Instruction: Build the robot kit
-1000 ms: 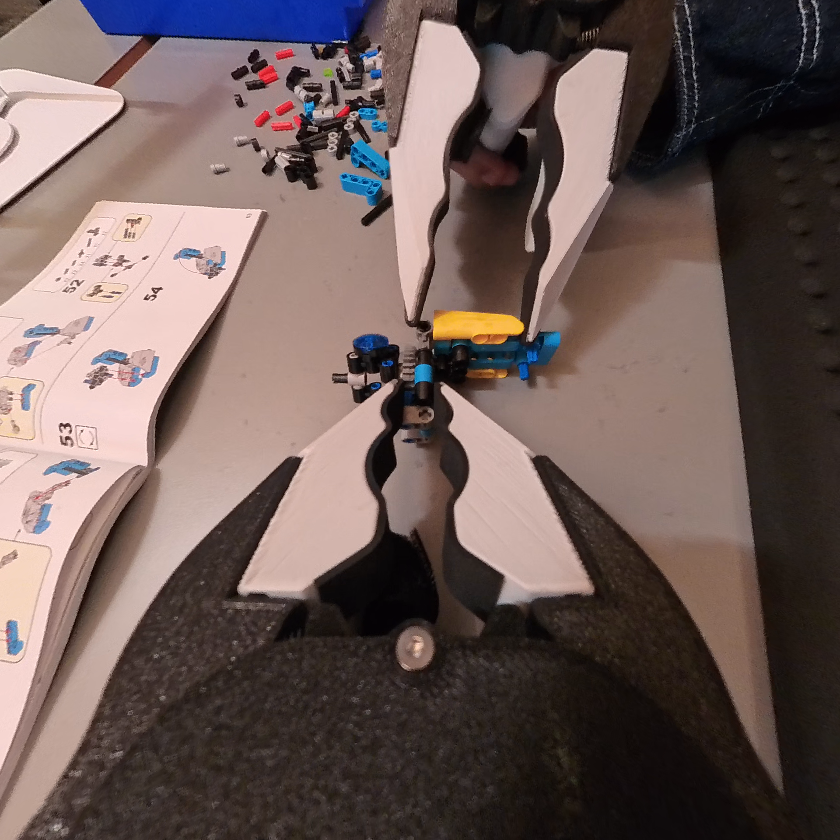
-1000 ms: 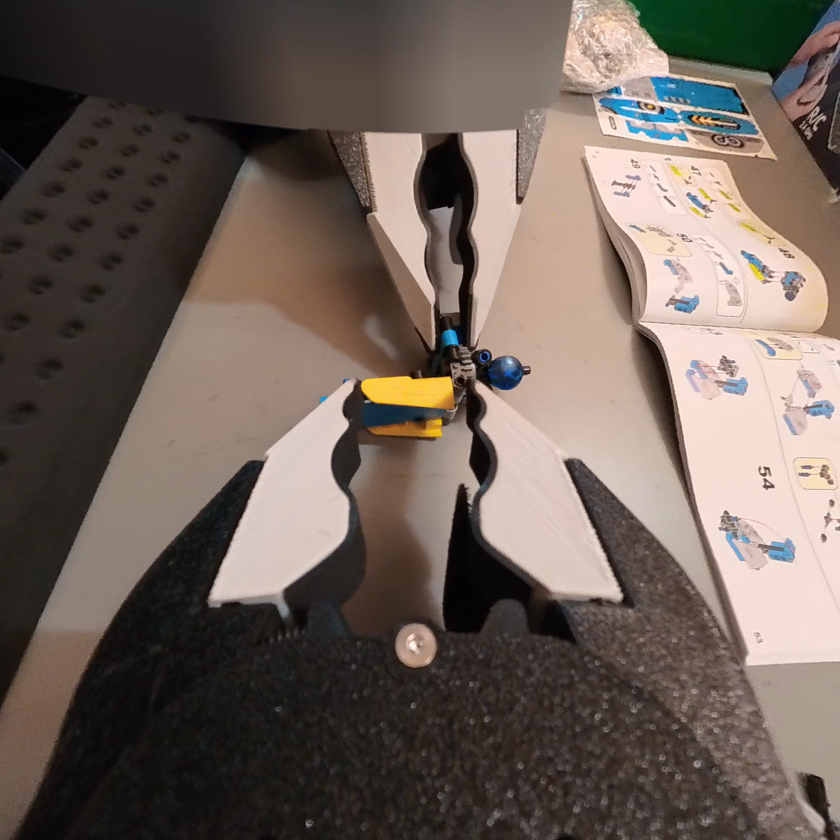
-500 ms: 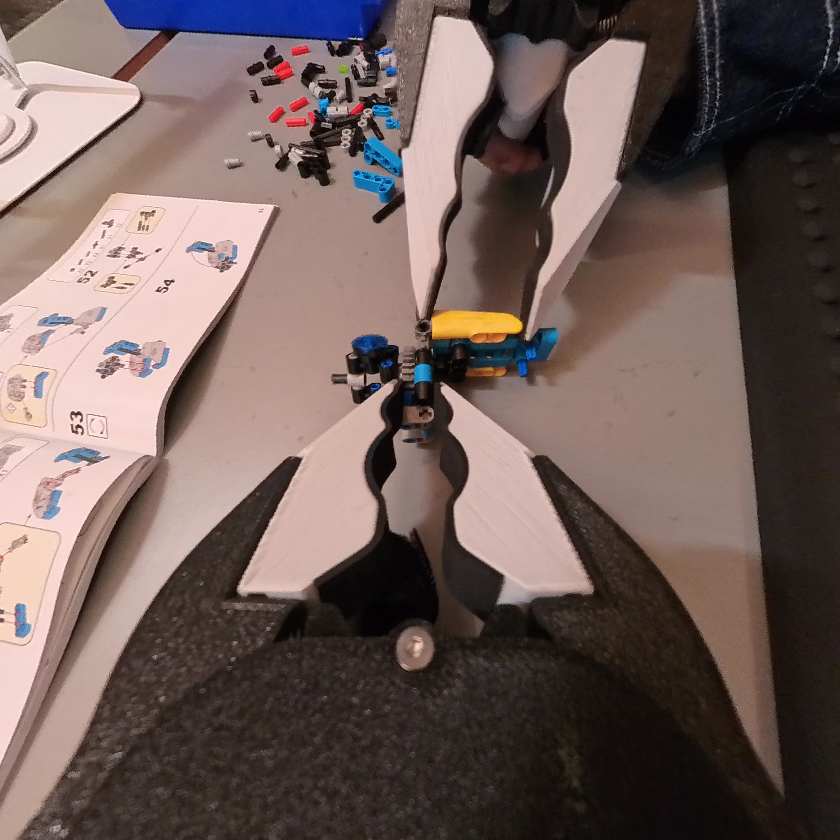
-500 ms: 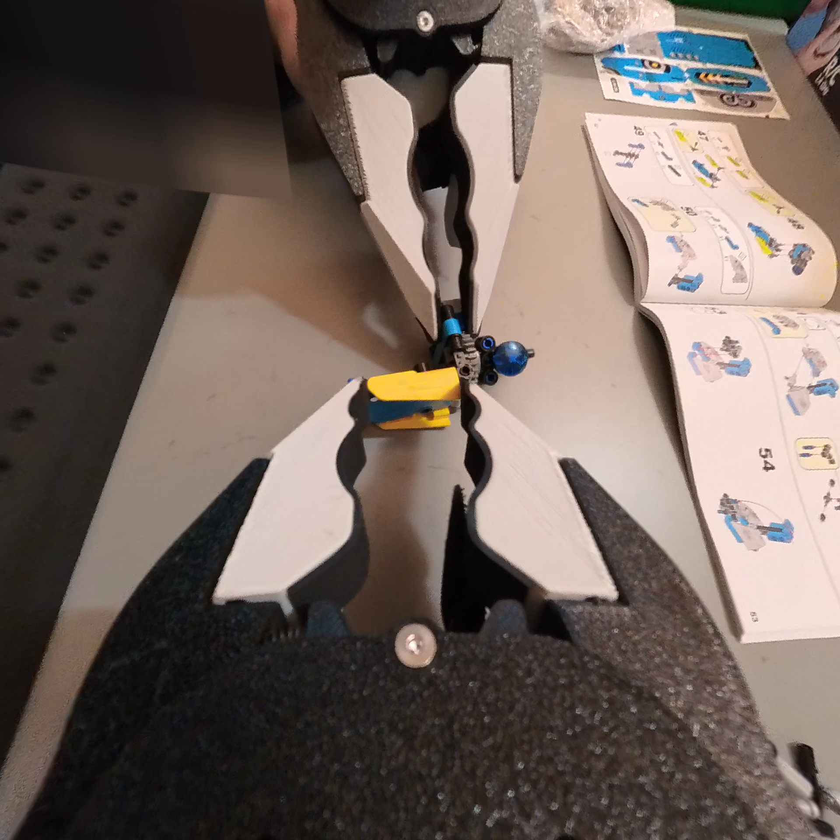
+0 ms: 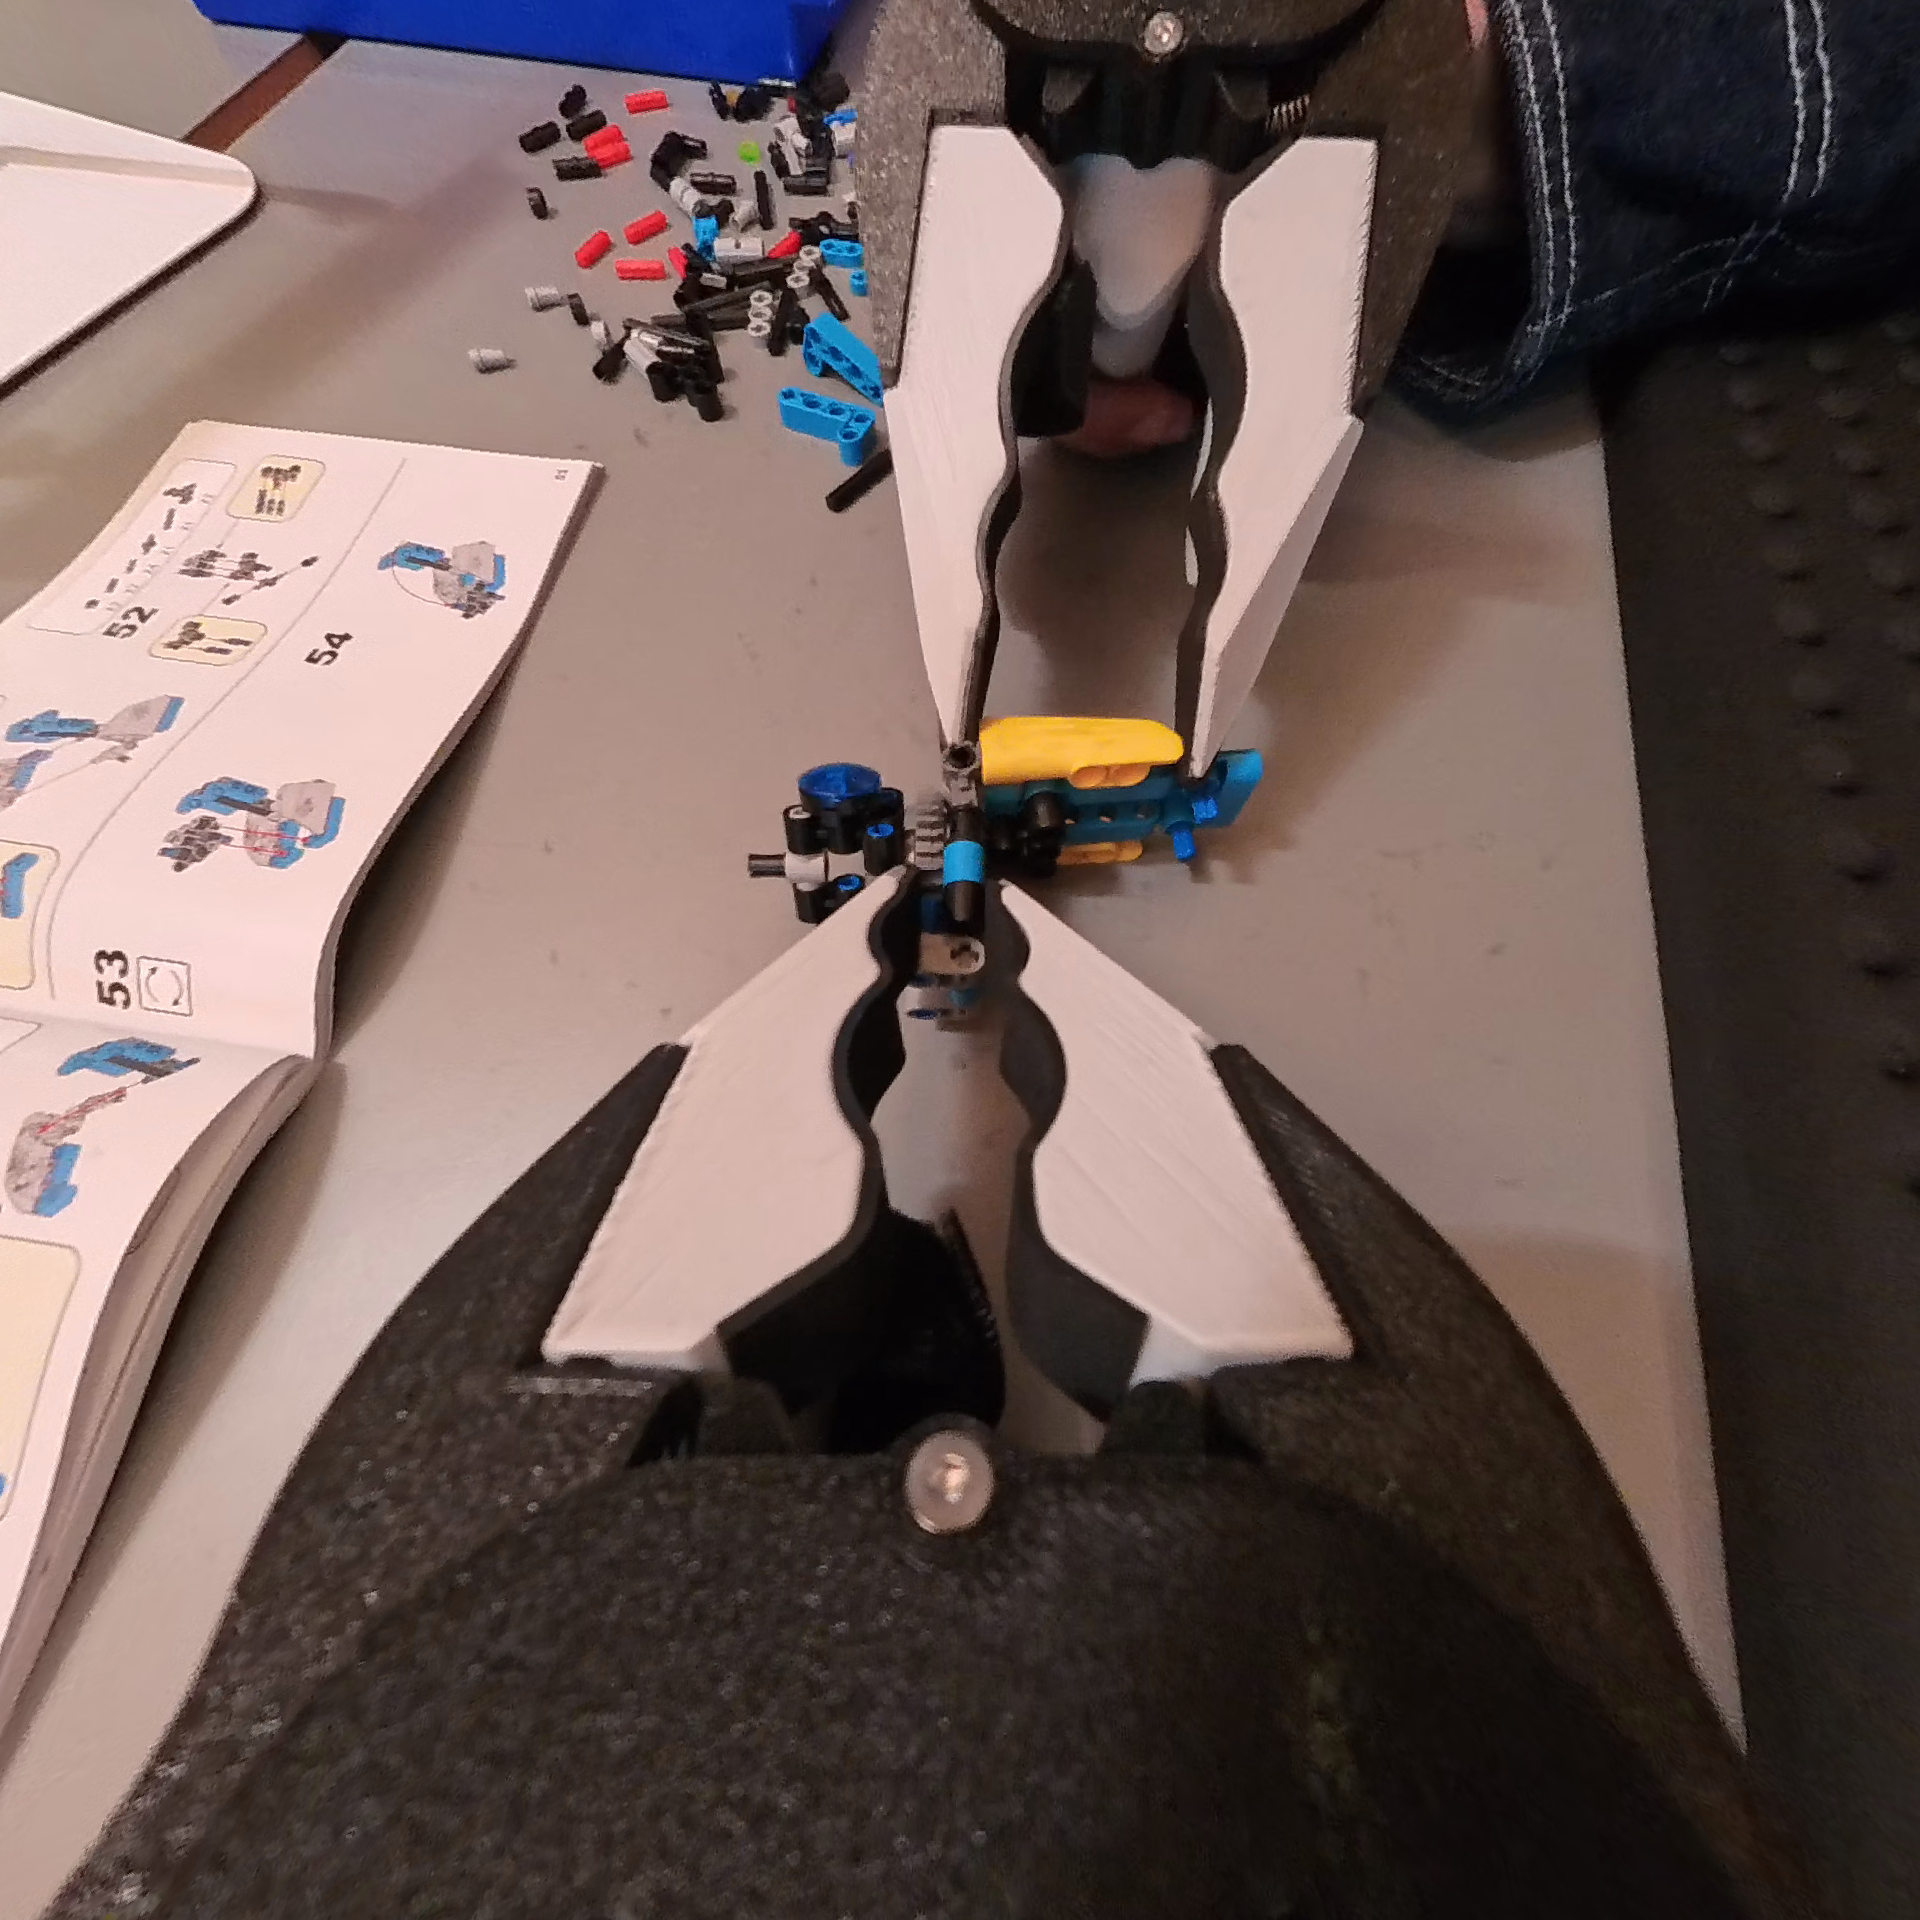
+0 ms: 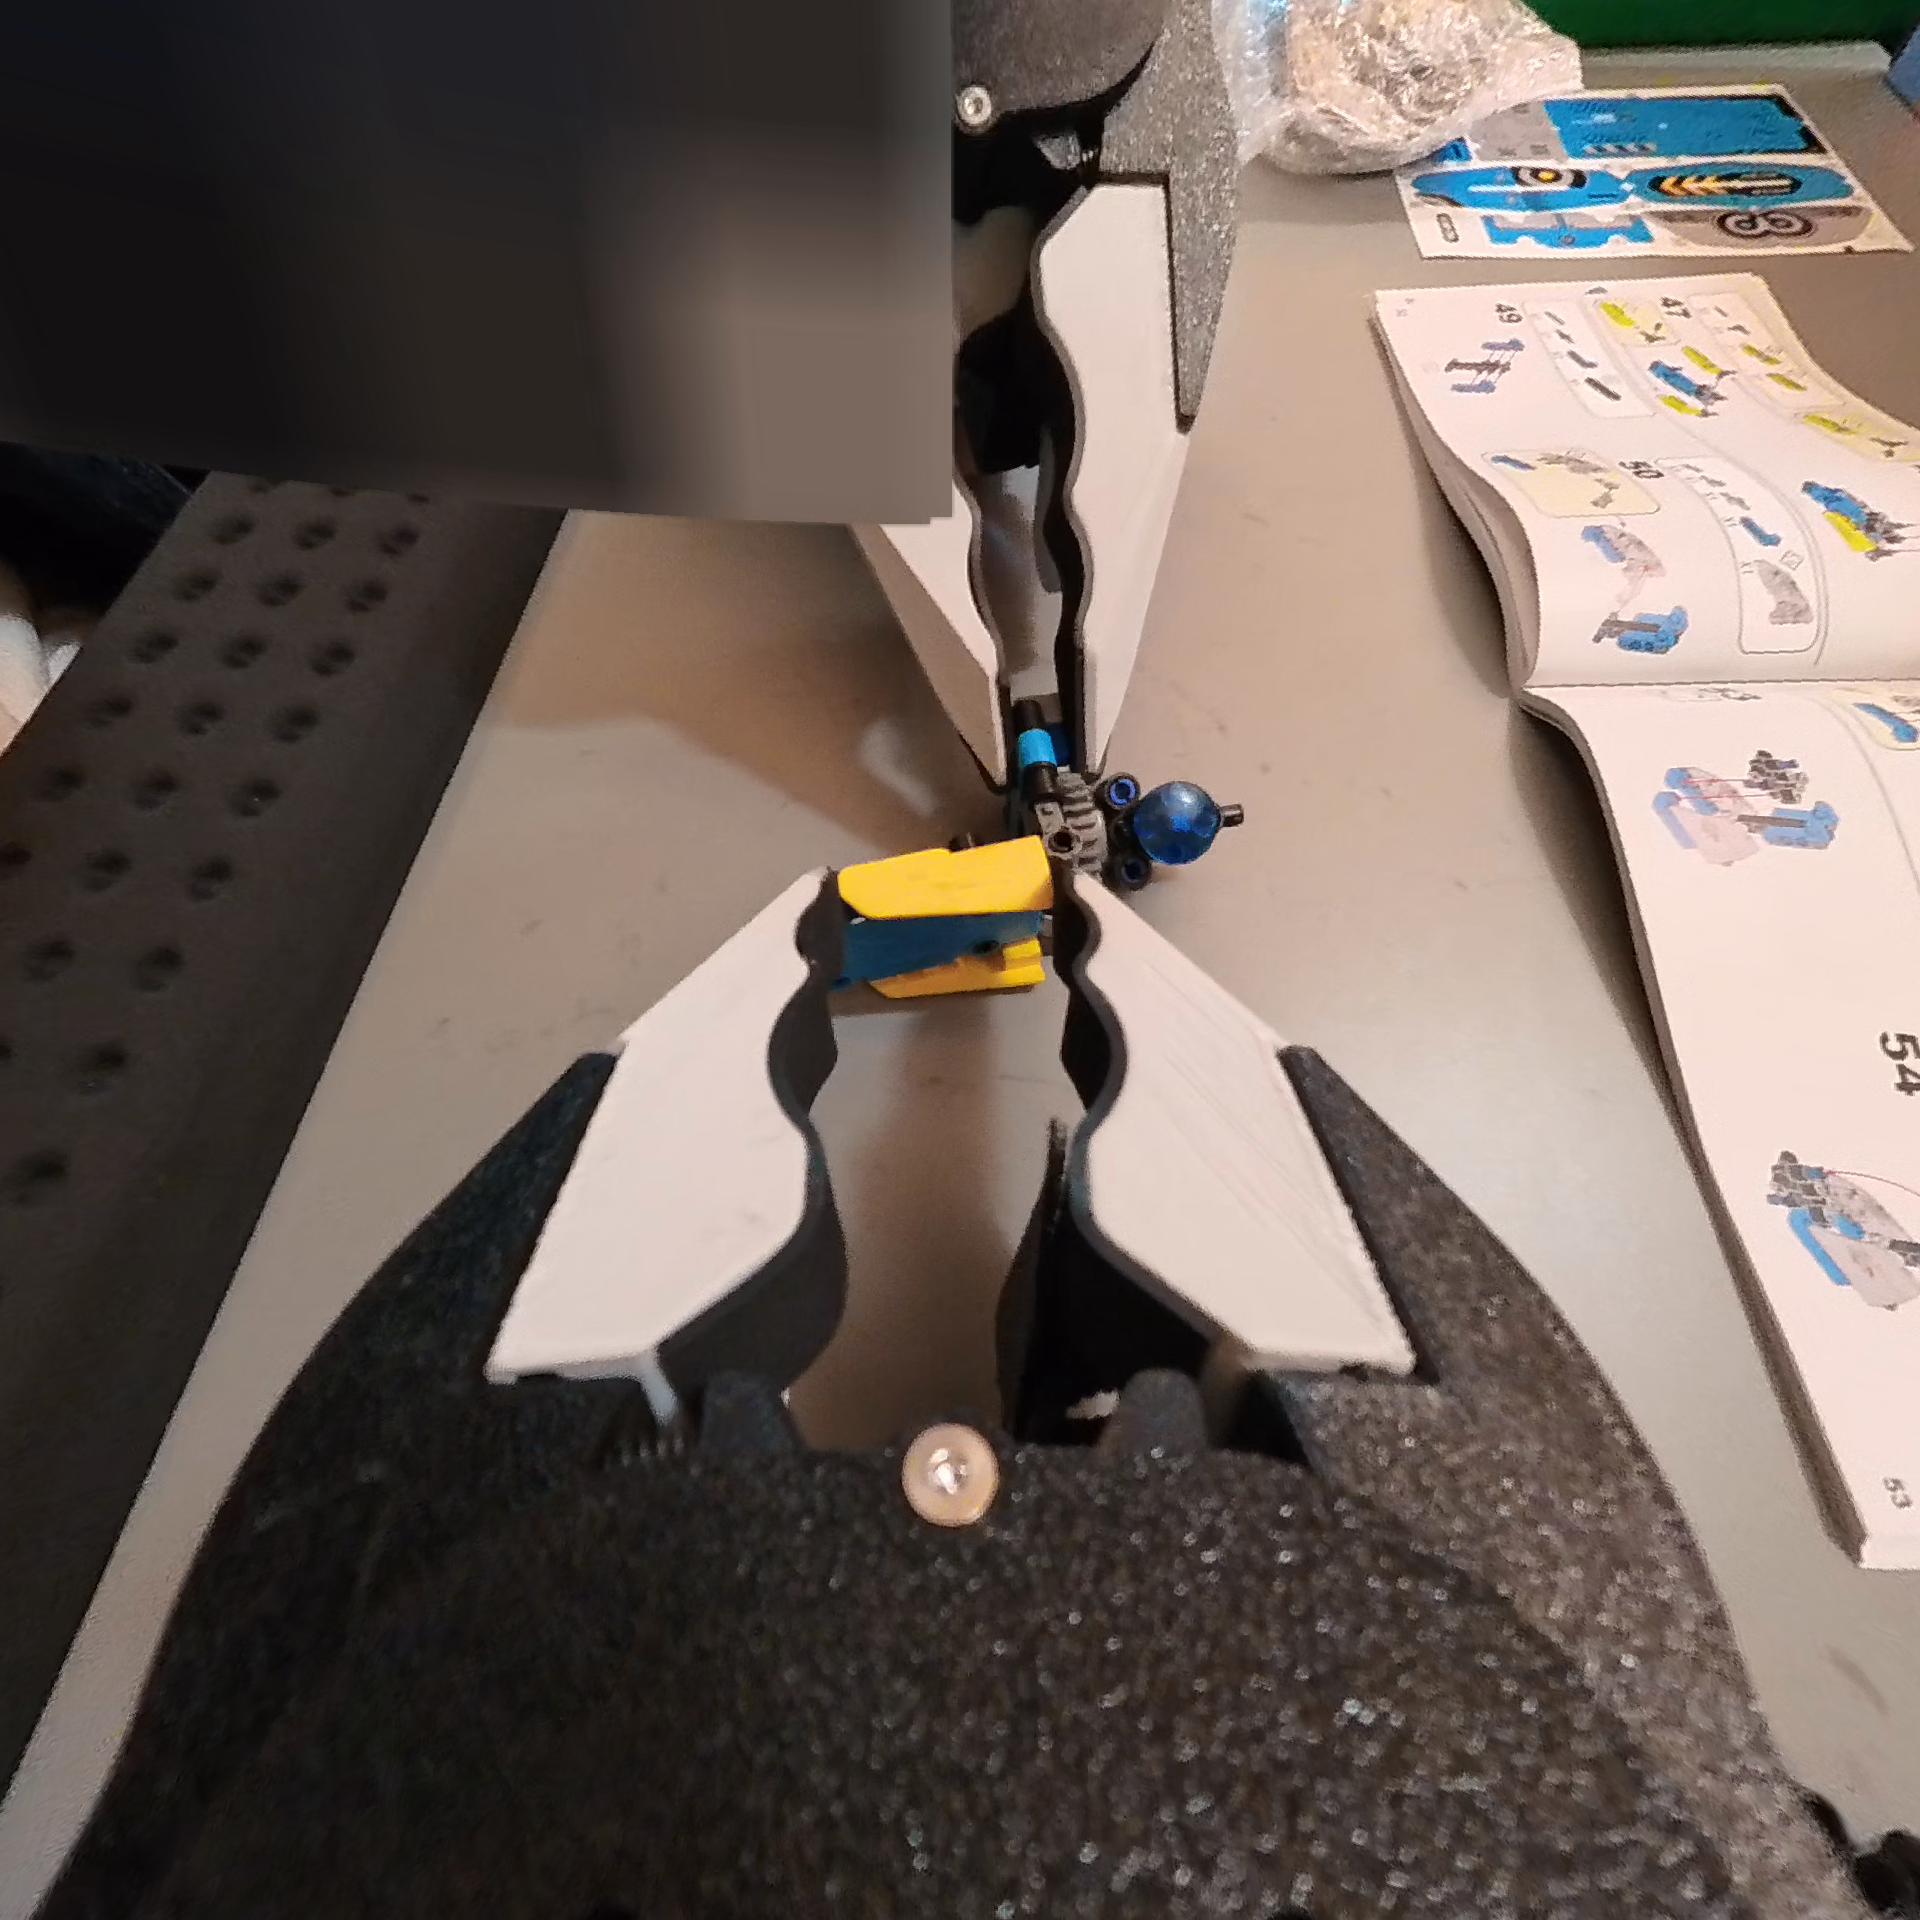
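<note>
A small brick model lies low over the grey table, with a yellow and blue block [image 5: 1081,750] [image 6: 940,883] at one end and a dark blue dome [image 5: 836,784] [image 6: 1174,826] at the other. My left gripper [image 5: 951,904] is shut on the model's black and blue axle end. It shows at the top of the right wrist view [image 6: 1044,753]. My right gripper [image 6: 945,894] is shut across the yellow and blue block. It reaches in from the top of the left wrist view [image 5: 1081,764]. The two grippers face each other tip to tip.
An open instruction booklet [image 5: 260,727] [image 6: 1714,831] lies beside the model. Several loose bricks [image 5: 717,260] lie before a blue bin [image 5: 571,31]. A sticker sheet [image 6: 1652,187] and a plastic bag [image 6: 1392,73] are far off. A black perforated mat [image 5: 1787,831] [image 6: 208,779] borders the table. Less than 4 cm separates the two grippers' tips.
Both grippers keep their hold on the model. The booklet and loose bricks have slid toward me in the left wrist view, and each view now shows more of the opposite gripper's body.
</note>
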The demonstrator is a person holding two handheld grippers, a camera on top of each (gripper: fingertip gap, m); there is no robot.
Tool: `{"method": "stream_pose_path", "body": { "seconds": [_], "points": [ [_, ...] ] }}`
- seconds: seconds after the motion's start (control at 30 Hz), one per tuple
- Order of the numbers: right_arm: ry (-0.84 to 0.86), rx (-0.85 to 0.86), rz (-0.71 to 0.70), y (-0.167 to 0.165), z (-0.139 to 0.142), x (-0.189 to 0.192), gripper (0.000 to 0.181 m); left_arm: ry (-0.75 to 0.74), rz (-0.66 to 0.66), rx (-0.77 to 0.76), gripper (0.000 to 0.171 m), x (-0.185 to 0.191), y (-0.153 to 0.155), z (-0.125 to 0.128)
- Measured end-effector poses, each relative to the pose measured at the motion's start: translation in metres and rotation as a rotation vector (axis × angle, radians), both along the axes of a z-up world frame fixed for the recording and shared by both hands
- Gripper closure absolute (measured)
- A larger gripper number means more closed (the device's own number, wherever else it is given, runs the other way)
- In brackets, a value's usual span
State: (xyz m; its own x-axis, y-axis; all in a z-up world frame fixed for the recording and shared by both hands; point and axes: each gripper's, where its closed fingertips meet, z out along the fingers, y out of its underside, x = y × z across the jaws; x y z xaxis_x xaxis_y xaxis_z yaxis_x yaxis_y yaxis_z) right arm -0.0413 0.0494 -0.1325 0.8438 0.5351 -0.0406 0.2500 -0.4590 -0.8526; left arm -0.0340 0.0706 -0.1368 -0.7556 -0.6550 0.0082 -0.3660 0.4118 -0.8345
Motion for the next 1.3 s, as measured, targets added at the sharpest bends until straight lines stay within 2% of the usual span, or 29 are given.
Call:
{"method": "stream_pose_path", "body": {
  "seconds": [0.63,0.67,0.7,0.73,0.77,0.93,1.13,1.3],
  "points": [
    [-0.047,-0.016,-0.022,0.002,-0.001,-0.003,0.141,-0.046,0.030,0.040,0.160,0.001,-0.001,-0.001],
    [-0.040,-0.020,-0.025,0.002,-0.001,-0.003,0.141,-0.053,0.026,0.045,0.158,0.000,-0.001,0.000],
    [-0.035,-0.021,-0.026,0.003,-0.001,-0.003,0.141,-0.059,0.028,0.051,0.149,-0.001,-0.001,0.000],
    [-0.033,-0.021,-0.026,0.002,-0.001,-0.003,0.141,-0.065,0.031,0.060,0.140,-0.001,0.000,0.000],
    [-0.032,-0.021,-0.027,0.002,-0.001,-0.002,0.141,-0.073,0.033,0.068,0.138,-0.001,0.002,0.001],
    [-0.029,-0.025,-0.039,0.004,-0.002,-0.001,0.141,-0.097,0.050,0.052,0.138,-0.005,0.014,0.011],
    [0.011,-0.045,-0.073,0.004,-0.003,0.005,0.141,-0.071,0.073,0.093,0.139,-0.003,0.025,0.000],
    [0.058,-0.020,-0.026,-0.005,0.008,0.004,0.141,-0.105,0.159,0.091,0.139,0.010,0.041,0.006]
  ]
}}
